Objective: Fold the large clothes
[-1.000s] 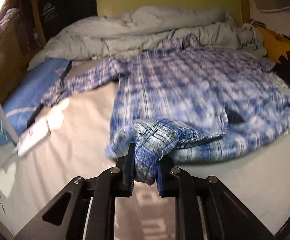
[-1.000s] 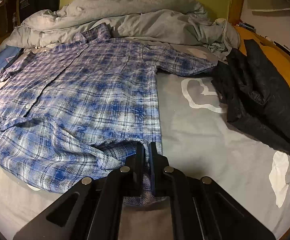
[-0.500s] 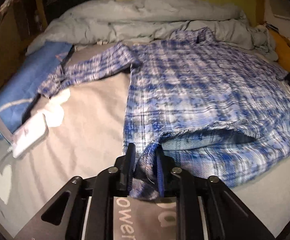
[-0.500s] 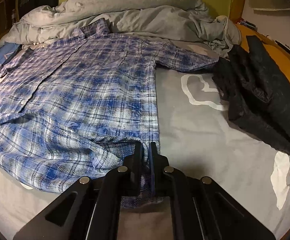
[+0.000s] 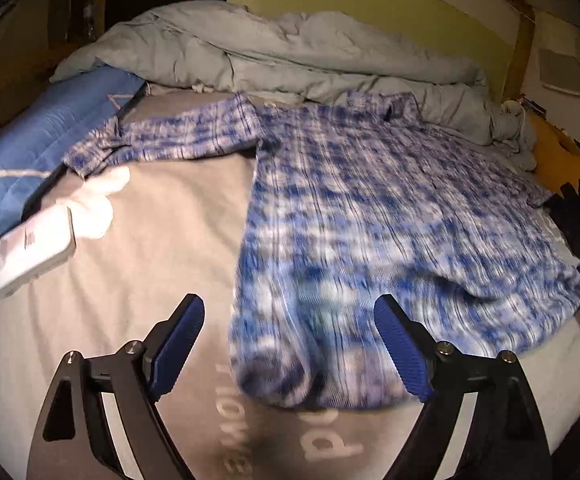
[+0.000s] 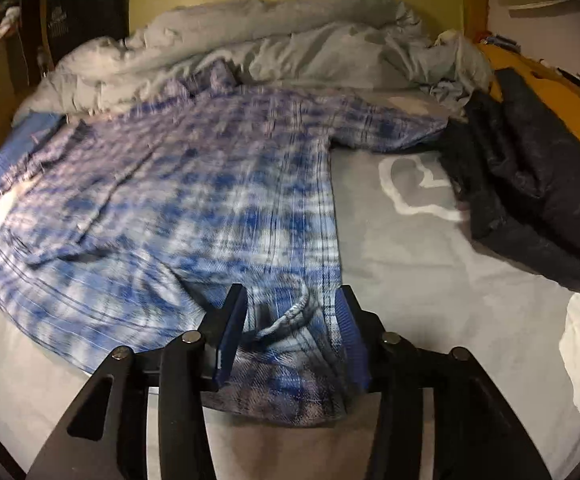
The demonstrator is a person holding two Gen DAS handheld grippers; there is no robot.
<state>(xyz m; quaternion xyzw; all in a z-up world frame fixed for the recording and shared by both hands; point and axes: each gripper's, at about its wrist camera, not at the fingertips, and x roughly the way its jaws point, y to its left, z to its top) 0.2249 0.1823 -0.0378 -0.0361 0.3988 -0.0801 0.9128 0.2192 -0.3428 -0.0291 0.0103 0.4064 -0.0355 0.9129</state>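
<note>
Plaid shirt (image 5: 370, 208) — spread flat on bed (image 5: 161, 248), collar far, hem nearest; left gripper (image 5: 290, 344) jaws opening, hem corner loose between; right gripper (image 6: 290, 332) jaws opening — other hem corner unpinched between.

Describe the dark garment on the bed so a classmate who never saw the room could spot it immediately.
Start at the bed's grey sheet, then the spread blue plaid shirt. Beyond the shirt's sleeve, by the yellow edge, lies the dark garment: the only plain charcoal, bunched piece.
</note>
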